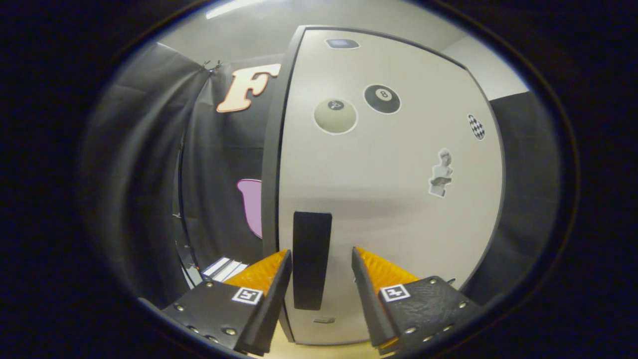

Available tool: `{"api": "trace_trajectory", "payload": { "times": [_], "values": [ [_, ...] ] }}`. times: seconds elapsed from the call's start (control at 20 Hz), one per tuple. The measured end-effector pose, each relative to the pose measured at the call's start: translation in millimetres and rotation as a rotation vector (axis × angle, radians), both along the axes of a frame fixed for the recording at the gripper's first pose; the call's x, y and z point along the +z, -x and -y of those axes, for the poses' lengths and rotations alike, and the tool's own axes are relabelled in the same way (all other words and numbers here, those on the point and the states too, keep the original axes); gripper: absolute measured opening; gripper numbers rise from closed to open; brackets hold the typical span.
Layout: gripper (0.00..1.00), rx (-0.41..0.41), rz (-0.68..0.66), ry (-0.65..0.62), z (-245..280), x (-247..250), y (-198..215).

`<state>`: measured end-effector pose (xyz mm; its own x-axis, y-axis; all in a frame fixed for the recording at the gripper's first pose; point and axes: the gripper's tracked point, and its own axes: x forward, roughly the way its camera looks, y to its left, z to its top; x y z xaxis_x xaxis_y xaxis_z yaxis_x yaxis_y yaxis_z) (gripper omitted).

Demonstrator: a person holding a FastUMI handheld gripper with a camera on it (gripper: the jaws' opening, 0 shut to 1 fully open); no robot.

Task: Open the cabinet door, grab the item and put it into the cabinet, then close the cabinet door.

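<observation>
A tall pale cabinet door (389,199) dotted with stickers stands shut just ahead of the gripper (321,262). Its dark upright rectangular handle (312,259) sits between the spread jaws, untouched by either one.

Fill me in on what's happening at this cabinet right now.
A person's handheld gripper is up against the cabinet door, which looks closed. Its fingers are open and sit on either side of the dark vertical handle, with a gap on the right side, so nothing is gripped yet. The door carries several stickers, including two billiard balls.
</observation>
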<state>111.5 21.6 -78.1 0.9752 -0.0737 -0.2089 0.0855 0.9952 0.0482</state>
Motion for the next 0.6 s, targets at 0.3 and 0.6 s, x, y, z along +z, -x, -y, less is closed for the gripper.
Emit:
{"api": "trace_trajectory", "payload": {
  "times": [0.3,0.6],
  "values": [
    [0.32,-0.026,-0.023,-0.019,-9,-5,-5],
    [0.12,-0.035,-0.035,-0.028,-9,-7,-3]
  ]
}}
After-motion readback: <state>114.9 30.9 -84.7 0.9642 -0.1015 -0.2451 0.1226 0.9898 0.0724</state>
